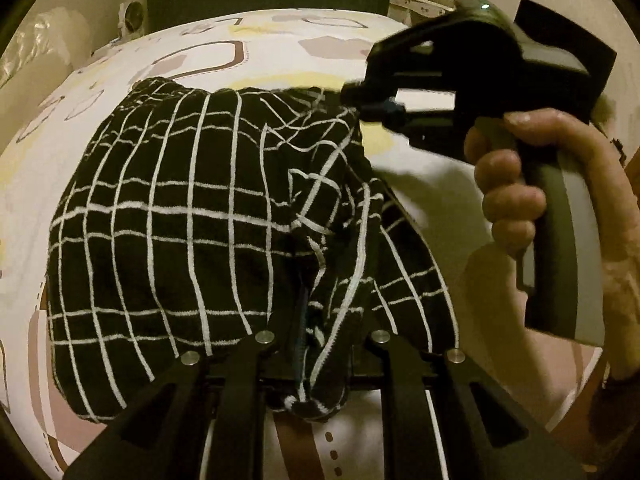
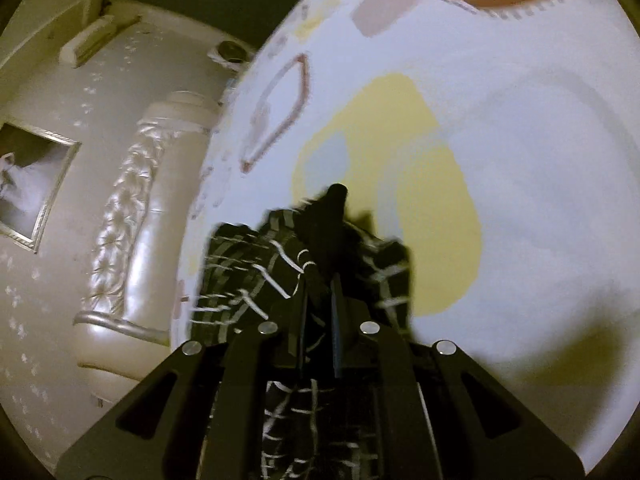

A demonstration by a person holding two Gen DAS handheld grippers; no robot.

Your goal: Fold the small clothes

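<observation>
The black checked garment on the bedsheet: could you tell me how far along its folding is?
Early. Done: both grippers have hold of the black checked garment. In hand: the left gripper and right gripper pinch its bunched edge above the patterned bedsheet. Left: no neat fold shows yet; it still needs folding and laying flat.

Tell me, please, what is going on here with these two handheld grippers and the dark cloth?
A person is folding a small black knit garment with white grid lines on a white bed sheet printed with brown and yellow shapes. The left gripper is shut on a bunched edge of the garment, and the right gripper, held in the person's hand, is shut on another part. The cloth hangs between them, partly draped over the sheet.
</observation>
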